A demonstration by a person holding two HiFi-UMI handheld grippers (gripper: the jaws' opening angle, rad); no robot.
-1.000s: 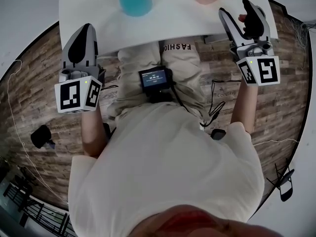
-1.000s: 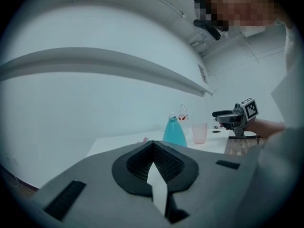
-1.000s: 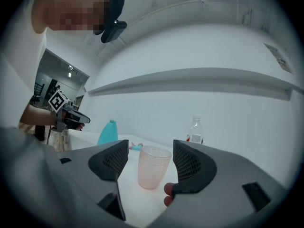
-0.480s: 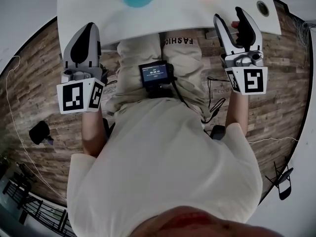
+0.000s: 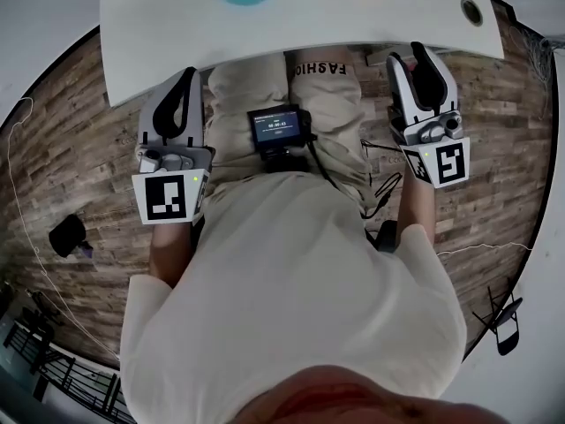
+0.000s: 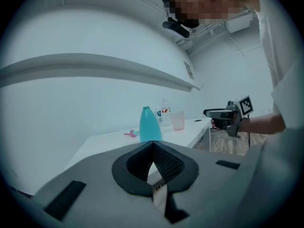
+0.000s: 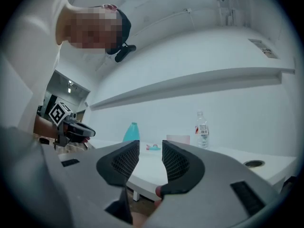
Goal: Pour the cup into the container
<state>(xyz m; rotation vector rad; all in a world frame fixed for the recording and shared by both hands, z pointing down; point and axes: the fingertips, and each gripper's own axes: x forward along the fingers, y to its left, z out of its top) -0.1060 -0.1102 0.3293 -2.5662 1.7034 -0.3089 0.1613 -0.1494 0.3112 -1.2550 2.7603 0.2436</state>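
Both grippers hang short of the near edge of the white table (image 5: 159, 25), over the person's lap and the wooden floor (image 5: 62, 166), and neither touches anything. The left gripper (image 5: 187, 78) is beside the person's left thigh, its jaws together at the tips with nothing caught in them; its own view shows only a sliver of table through the gap lower down between the pads. The right gripper (image 5: 409, 56) is beside the right thigh, its jaws a little apart after just closing in, and the space between them is empty. The pink translucent cup (image 7: 178, 139) stands upright on the table, well apart from both grippers; whether it holds anything cannot be told. The teal container (image 6: 150, 125), narrow at the neck and wide at the base, stands upright to the cup's left as the person sees it, apart from the cup. A clear water bottle (image 7: 202, 129) with a label stands near the cup, and a small pink and teal thing (image 7: 153, 147), too small to make out, lies on the table between container and cup. A round hole (image 5: 471, 11) is set into the table near its right corner, and a small screen device (image 5: 281, 129) sits at the person's waist
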